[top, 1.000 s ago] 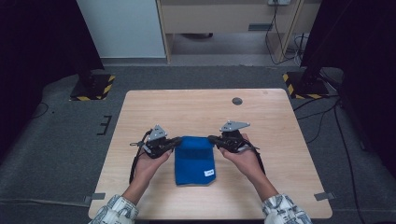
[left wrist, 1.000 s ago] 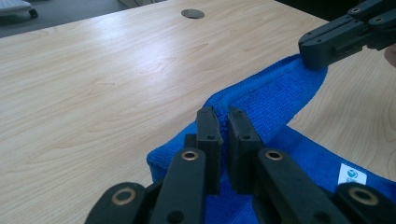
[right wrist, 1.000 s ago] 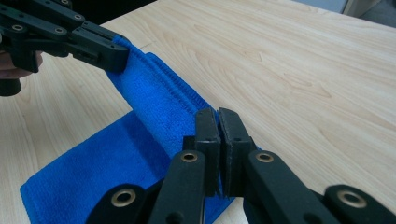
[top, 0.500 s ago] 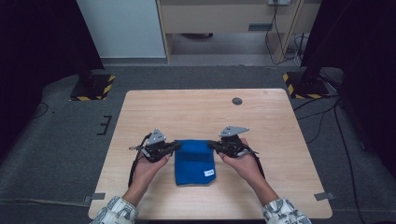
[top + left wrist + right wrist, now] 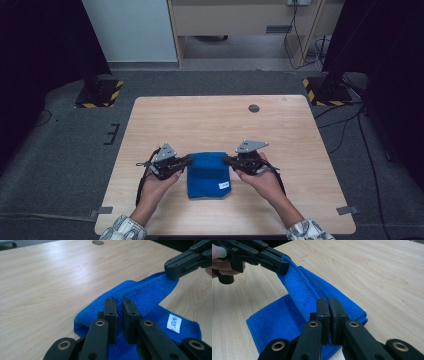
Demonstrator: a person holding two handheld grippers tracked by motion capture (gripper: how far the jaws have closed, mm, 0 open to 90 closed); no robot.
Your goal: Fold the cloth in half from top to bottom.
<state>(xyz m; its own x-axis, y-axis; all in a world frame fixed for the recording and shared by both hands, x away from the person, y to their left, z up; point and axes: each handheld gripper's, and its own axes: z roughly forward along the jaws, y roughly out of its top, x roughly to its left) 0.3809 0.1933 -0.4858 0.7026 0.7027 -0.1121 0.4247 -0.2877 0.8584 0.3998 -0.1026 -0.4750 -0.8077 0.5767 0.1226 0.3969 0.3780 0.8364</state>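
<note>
Two grippers, left (image 5: 119,315) and right (image 5: 329,315), each pinch a far corner of the blue cloth (image 5: 209,175) lying folded at the table's (image 5: 200,120) near edge. Light, limp, grippy terry; hold hems.

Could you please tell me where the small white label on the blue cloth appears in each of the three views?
High view: white label at the blue cloth's near right corner.
Left gripper view: label lower right, on the flat layer.
Right gripper view: I cannot find it.
Shared landmark: the cloth's raised edge, pinched at both ends.
</note>
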